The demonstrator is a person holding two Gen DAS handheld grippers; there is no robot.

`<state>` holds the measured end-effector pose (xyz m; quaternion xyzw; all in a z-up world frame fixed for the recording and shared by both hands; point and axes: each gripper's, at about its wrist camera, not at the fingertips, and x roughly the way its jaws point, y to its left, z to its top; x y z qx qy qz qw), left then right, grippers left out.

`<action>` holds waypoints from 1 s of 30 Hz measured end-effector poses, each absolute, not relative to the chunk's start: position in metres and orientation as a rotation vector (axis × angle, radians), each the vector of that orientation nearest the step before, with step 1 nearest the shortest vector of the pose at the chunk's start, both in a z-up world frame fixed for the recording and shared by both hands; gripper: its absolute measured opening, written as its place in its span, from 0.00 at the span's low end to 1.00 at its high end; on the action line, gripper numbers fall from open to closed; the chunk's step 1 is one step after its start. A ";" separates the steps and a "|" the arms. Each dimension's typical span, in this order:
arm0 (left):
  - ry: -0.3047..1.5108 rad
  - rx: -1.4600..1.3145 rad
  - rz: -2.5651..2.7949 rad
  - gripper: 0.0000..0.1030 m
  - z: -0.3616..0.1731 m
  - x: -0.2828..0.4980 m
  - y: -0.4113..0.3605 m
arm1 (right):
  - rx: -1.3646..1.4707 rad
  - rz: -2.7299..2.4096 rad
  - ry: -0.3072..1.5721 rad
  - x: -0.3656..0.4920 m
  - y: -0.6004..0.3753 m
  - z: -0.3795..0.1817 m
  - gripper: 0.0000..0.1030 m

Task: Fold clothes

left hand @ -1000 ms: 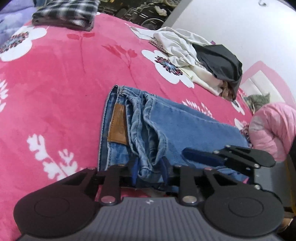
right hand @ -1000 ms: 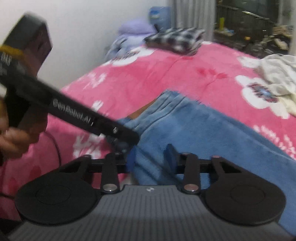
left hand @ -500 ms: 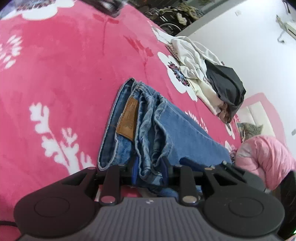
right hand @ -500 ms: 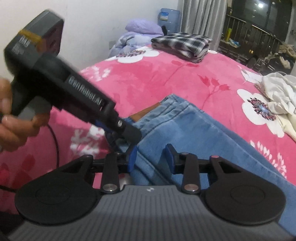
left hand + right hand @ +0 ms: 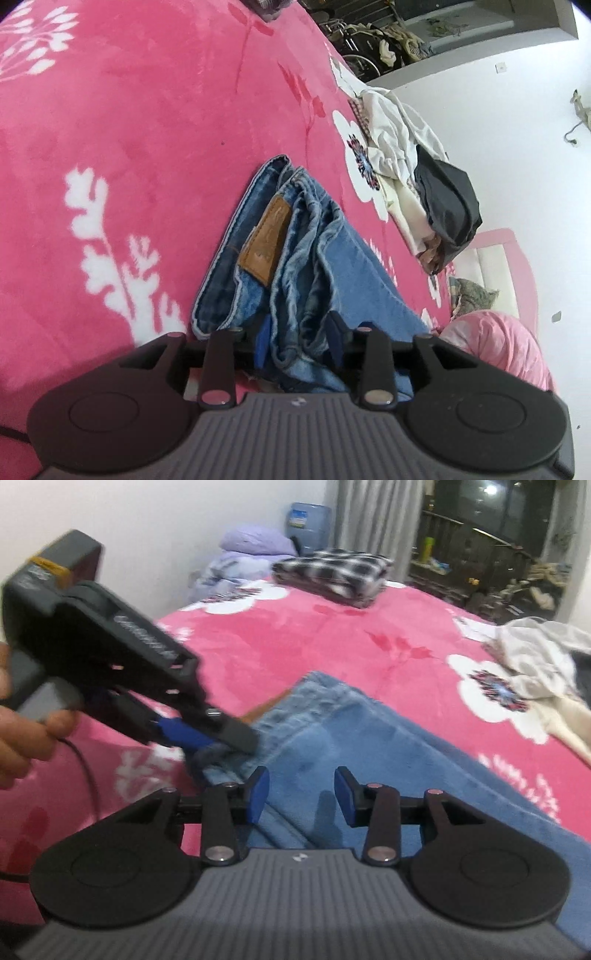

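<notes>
Blue jeans (image 5: 332, 280) with a brown leather patch (image 5: 266, 240) lie folded lengthwise on the pink flowered blanket (image 5: 147, 147). My left gripper (image 5: 298, 339) has the bunched waistband edge between its blue pads, which still touch the denim while the jaws are opening. The right wrist view shows the same left gripper (image 5: 221, 738), held by a hand (image 5: 22, 738), at the near corner of the jeans (image 5: 369, 757). My right gripper (image 5: 301, 794) hovers just over the flat denim; its jaws are opening and grip nothing.
A heap of white and dark clothes (image 5: 417, 177) lies on the bed's right side. A folded plaid garment (image 5: 332, 572) sits at the far end beside lilac bedding (image 5: 247, 550). A pink jacket (image 5: 498, 350) lies near right. White walls close both sides.
The left gripper has rolled and sunk toward the bed, still on the waistband. The right gripper's pads have spread a little, and the denim between them now lies flat.
</notes>
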<state>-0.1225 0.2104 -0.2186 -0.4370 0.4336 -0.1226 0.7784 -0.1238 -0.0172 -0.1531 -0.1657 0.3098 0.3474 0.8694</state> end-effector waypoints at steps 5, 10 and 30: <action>0.912 -0.954 -0.214 0.08 -0.225 -0.117 0.209 | -0.234 0.741 0.693 -0.116 -0.012 -0.159 0.38; 0.887 -0.969 -0.171 0.07 -0.227 -0.120 0.206 | 0.041 0.696 0.766 -0.100 -0.032 -0.162 0.18; 0.743 -0.772 -0.238 0.06 -0.172 -0.117 0.203 | 0.088 0.747 0.683 -0.106 -0.026 -0.128 0.09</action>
